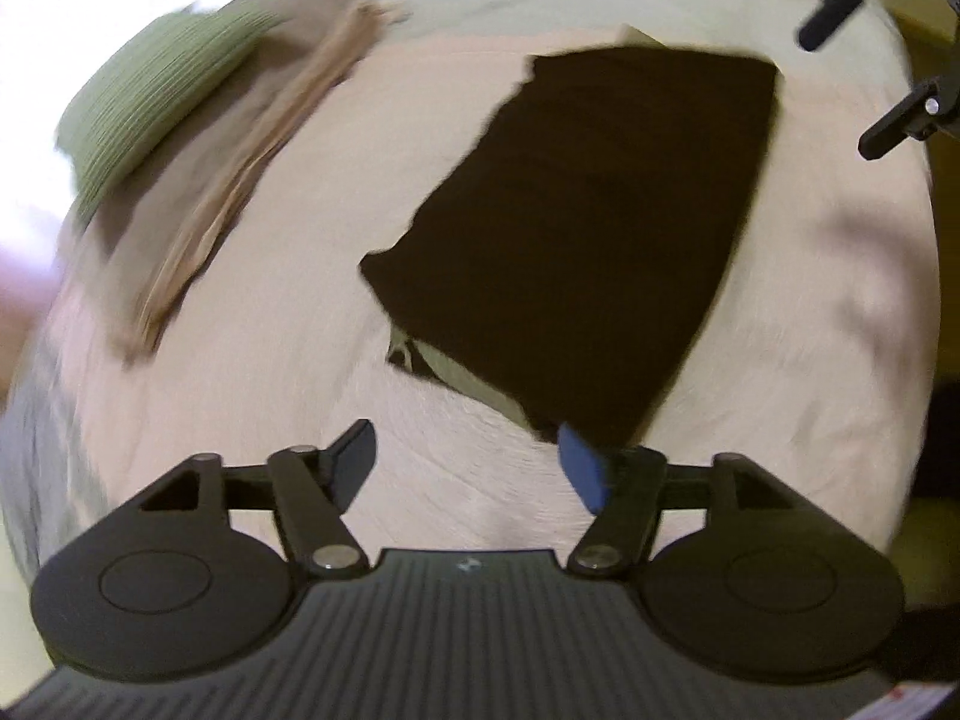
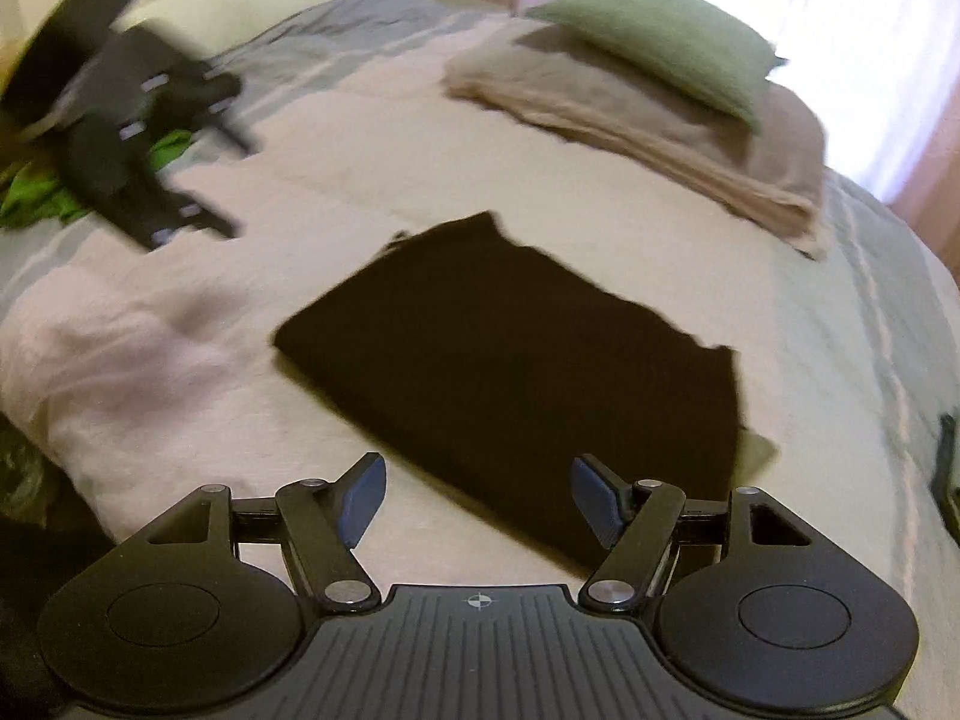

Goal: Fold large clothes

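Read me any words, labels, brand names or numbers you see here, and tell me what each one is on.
No readable text anywhere.
Small pale mark on the left claw's ribbed grey body: a symbol, too blurred to read.
Crosshair mark on the right claw's body: a sign, no letters.
Folded black garment: no label visible.

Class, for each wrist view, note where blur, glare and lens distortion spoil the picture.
Left wrist view: green cushion and beige folded blanket motion-smeared; white glare at left edge; bed bulges from fisheye. Right wrist view: left gripper smeared; window overexposed; black folded garment shows no detail.

Bright window (image 2: pixel 870 30) glare blows out edges; motion blur and fisheye bending throughout.
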Motion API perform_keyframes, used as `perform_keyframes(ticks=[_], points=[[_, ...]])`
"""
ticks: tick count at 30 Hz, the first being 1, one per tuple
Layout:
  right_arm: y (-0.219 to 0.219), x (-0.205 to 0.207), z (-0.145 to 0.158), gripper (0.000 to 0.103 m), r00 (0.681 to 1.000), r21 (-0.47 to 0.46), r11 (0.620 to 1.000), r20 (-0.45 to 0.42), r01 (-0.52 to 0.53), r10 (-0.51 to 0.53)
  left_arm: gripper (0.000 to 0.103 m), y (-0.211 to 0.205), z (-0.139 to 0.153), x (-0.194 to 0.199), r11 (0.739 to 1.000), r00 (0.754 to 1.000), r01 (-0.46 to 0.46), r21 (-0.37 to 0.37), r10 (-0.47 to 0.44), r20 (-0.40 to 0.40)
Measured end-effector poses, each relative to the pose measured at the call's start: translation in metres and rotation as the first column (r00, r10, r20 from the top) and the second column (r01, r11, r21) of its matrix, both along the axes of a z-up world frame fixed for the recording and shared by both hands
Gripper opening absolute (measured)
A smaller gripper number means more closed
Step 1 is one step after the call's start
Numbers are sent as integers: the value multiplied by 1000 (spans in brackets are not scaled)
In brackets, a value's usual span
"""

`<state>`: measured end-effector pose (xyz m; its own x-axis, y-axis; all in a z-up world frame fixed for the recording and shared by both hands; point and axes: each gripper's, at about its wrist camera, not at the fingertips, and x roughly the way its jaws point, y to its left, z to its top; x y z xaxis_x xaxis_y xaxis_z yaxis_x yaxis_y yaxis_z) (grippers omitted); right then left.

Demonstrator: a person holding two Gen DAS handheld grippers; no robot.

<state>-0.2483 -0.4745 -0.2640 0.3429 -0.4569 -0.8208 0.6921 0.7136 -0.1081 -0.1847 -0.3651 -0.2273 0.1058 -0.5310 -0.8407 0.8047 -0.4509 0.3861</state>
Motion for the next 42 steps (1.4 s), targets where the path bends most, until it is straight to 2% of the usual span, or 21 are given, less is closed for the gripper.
perform_keyframes(ticks=[2, 5, 7, 10, 15, 18, 20, 21, 22, 24, 29, 31, 32, 33, 34, 35, 37, 40, 42], points=[[7, 33, -17, 66, 1000, 3, 1000, -19, -7, 7, 70, -13, -19, 15, 990, 990, 142, -13, -142, 14], [10, 85, -51, 66, 996, -13, 1000, -85, -19, 18, 81, -28, -49, 37, 946, 947, 321, -37, -319, 36], [10, 120, -77, 66, 989, -40, 998, -139, -46, 40, 86, -36, -67, 55, 900, 901, 432, -55, -429, 60], [8, 162, -113, 66, 964, -83, 989, -247, -126, 102, 87, -47, -94, 78, 827, 828, 558, -64, -550, 111], [-9, 188, -162, 66, 905, -98, 972, -395, -213, 158, 90, -64, -134, 104, 710, 705, 703, -40, -689, 171], [-16, 192, -179, 63, 887, -88, 963, -418, -254, 195, 93, -68, -153, 111, 642, 633, 766, -33, -746, 207], [-18, 193, -180, 47, 885, -88, 960, -416, -267, 208, 94, -71, -164, 112, 583, 575, 811, -40, -784, 232], [-21, 192, -177, 30, 891, -94, 963, -412, -252, 193, 94, -73, -167, 112, 555, 549, 830, -49, -799, 245], [-23, 190, -173, 22, 900, -94, 967, -395, -237, 182, 94, -76, -170, 111, 526, 520, 849, -53, -814, 259], [-27, 185, -159, 12, 925, -100, 977, -352, -189, 143, 94, -83, -174, 109, 472, 467, 880, -58, -836, 287], [-33, 176, -132, 9, 958, -118, 988, -281, -99, 63, 90, -99, -182, 102, 330, 325, 943, -44, -883, 338], [-35, 172, -125, 9, 965, -119, 990, -261, -73, 40, 80, -104, -184, 99, 286, 279, 958, -32, -894, 351], [-36, 170, -122, 9, 967, -119, 991, -252, -62, 30, 69, -105, -184, 97, 269, 261, 963, -27, -898, 354], [-36, 169, -119, 8, 970, -119, 992, -243, -50, 20, 47, -109, -185, 95, 254, 244, 967, -17, -903, 353], [-35, 170, -117, 8, 971, -118, 992, -239, -43, 14, 36, -113, -184, 93, 247, 232, 969, -3, -909, 347], [-35, 171, -114, 8, 973, -113, 993, -230, -34, 7, 21, -117, -183, 91, 245, 229, 969, 5, -911, 342], [-37, 169, -107, 8, 979, -104, 995, -203, -3, -19, 15, -121, -177, 89, 243, 225, 970, 16, -918, 326], [-34, 166, -91, 7, 987, -85, 996, -152, 41, -54, 12, -125, -159, 87, 262, 245, 965, 13, -919, 309], [-31, 165, -83, 6, 991, -73, 996, -120, 50, -59, 11, -120, -146, 88, 255, 241, 967, 2, -915, 323]])
